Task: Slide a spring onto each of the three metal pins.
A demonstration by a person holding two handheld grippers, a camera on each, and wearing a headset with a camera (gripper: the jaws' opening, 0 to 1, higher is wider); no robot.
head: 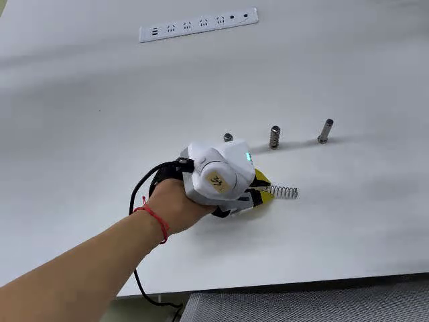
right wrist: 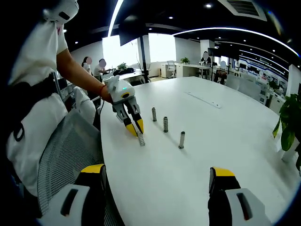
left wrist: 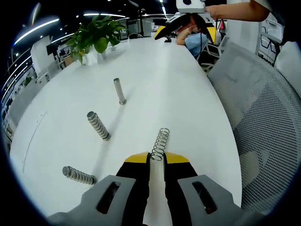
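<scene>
The left gripper (head: 260, 192) is down at the white table (head: 100, 134). Its jaws are drawn narrow and pinch one end of a loose spring (head: 284, 192). The spring sticks straight out past the yellow tips, low over the table top; whether it rests there I cannot tell.

Just beyond it three pins stand upright in a row. Seen along the left gripper's jaws, the near pin (left wrist: 79, 175) and the middle pin (left wrist: 98, 125) each wear a coil down their length. The far pin (left wrist: 119, 91) is bare metal. The held spring is near the row but apart from it, off to one side of the far pin.

The right gripper (right wrist: 157, 172) hangs at the table's edge, well apart from the pins. Its jaws are spread wide with nothing between them, and a mesh chair (right wrist: 66, 155) is just beside it.

A power strip (head: 198, 24) lies across the table's far side, and a plant (left wrist: 94, 35) stands at one end.
</scene>
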